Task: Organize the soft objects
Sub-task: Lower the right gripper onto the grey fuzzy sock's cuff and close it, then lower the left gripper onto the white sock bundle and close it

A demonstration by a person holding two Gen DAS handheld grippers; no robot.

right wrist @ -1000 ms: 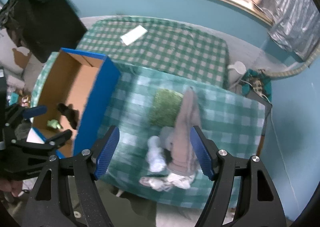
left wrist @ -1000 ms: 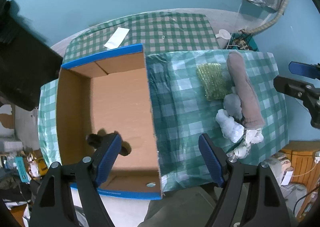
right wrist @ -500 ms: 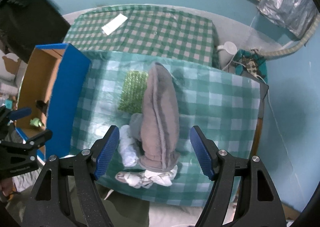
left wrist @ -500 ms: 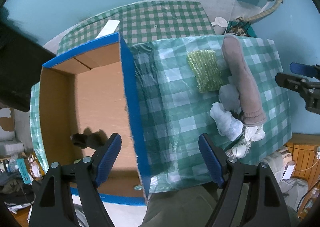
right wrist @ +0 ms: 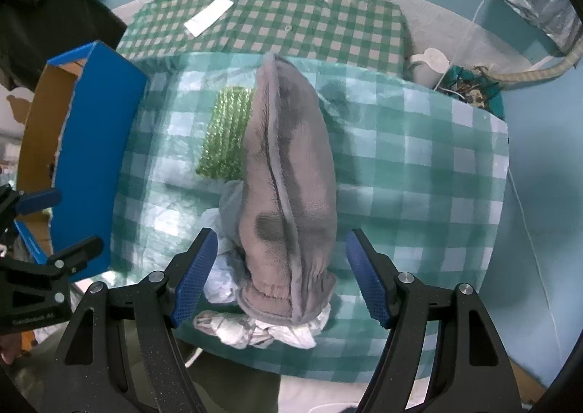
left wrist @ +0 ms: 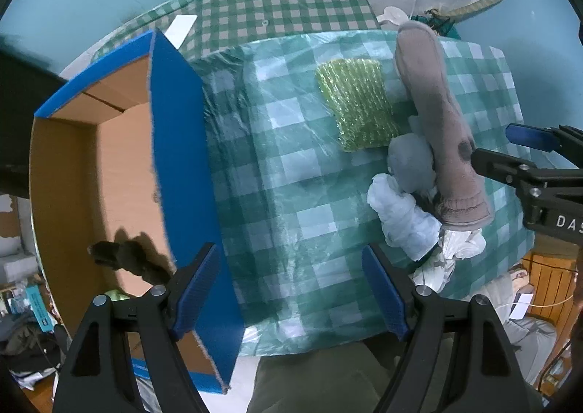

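Observation:
A long grey-brown fleece mitten point(right wrist: 288, 201) lies on the green checked table, also in the left wrist view point(left wrist: 437, 121). Beside it lie a green sparkly cloth point(left wrist: 359, 103) point(right wrist: 226, 132), a grey soft lump point(left wrist: 411, 165) and crumpled white cloths point(left wrist: 404, 216) point(right wrist: 255, 331). My right gripper point(right wrist: 280, 278) is open, its jaws on either side of the mitten's near cuff end, above it. My left gripper point(left wrist: 291, 289) is open and empty over the table's near edge, next to the blue cardboard box point(left wrist: 182, 158) point(right wrist: 94, 143). A dark item point(left wrist: 124, 260) lies in the box.
A second checked table point(right wrist: 291, 19) with a white paper slip point(right wrist: 207, 16) stands behind. A white jug point(right wrist: 430, 63) and clutter sit at the far right. A wooden cabinet point(left wrist: 546, 278) is at the lower right.
Both grippers have moved right and closer to the pile. The mitten now sits between the right jaws. The left gripper has left the box opening and is over the tablecloth.

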